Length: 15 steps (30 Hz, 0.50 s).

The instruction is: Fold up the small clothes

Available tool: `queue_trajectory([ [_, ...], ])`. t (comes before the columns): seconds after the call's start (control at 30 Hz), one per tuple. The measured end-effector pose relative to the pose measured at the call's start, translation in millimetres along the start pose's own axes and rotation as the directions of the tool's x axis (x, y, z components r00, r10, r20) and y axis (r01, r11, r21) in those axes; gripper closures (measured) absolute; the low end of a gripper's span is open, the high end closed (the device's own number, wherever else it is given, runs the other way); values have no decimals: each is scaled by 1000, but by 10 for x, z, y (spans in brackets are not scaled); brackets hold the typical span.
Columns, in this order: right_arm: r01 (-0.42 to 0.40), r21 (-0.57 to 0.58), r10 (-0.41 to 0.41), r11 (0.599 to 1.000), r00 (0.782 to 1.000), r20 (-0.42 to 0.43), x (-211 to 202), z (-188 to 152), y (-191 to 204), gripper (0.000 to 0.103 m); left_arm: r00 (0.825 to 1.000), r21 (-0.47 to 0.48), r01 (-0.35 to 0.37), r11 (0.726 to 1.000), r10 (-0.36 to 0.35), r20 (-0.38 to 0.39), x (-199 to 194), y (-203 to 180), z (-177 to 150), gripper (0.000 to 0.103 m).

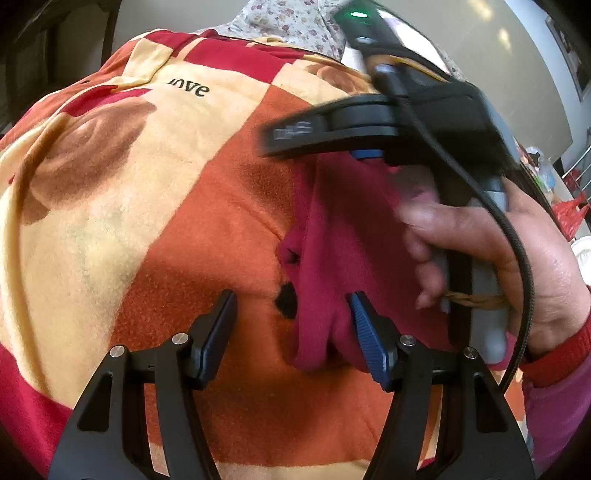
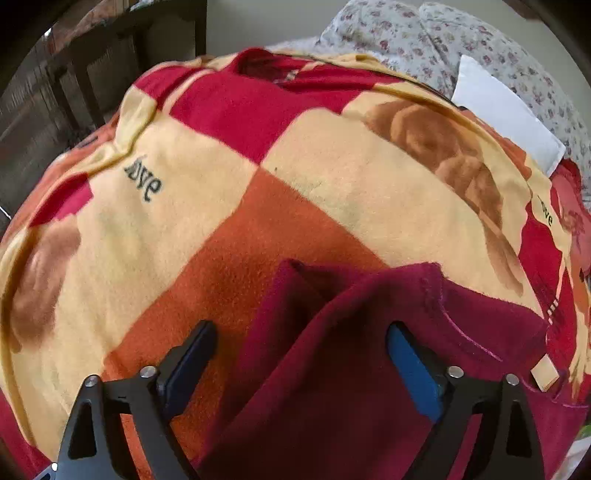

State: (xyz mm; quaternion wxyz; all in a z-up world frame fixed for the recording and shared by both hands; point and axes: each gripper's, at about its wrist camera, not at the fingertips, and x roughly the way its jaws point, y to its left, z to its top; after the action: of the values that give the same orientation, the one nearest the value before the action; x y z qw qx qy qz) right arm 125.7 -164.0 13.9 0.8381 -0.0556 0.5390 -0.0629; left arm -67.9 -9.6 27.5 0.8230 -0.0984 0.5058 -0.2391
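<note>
A small maroon garment (image 2: 351, 369) lies bunched on a checked orange, cream and red blanket (image 2: 184, 221). A tan label (image 2: 546, 373) sticks out at its right edge. My right gripper (image 2: 303, 339) points down over the cloth, open, with a raised fold between the jaws and neither pad pressing on it. In the left wrist view the garment (image 1: 332, 266) is a narrow folded strip. My left gripper (image 1: 291, 306) stands open over its left edge; the blue right pad (image 1: 365, 332) is beside the cloth. A hand (image 1: 498, 240) holds the right gripper above the strip.
Floral bedding (image 2: 424, 33) and a white pillow (image 2: 506, 110) lie at the blanket's far right. Dark wooden furniture (image 2: 74, 74) stands beyond the far left edge. A red plastic bag (image 1: 569, 214) shows at the right. The word "love" (image 2: 144, 184) is printed on the blanket.
</note>
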Motion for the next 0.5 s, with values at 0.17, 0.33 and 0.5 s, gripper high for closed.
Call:
queue_trajectory([
  [0.17,-271,135,266,953,962,57,-265,-100,-559,84,1000,3,-8,1000,8,7,18,-16,66,29],
  [0.33,-367,171,345,914,927,148,-611,-252,-831,86,1000,38,-25,999,24,18,98,-162,148,27],
  [0.5,-419,203,385,885,903,189,-696,-364,-950,86,1000,64,12,998,-12,1,204,-250,258,51],
])
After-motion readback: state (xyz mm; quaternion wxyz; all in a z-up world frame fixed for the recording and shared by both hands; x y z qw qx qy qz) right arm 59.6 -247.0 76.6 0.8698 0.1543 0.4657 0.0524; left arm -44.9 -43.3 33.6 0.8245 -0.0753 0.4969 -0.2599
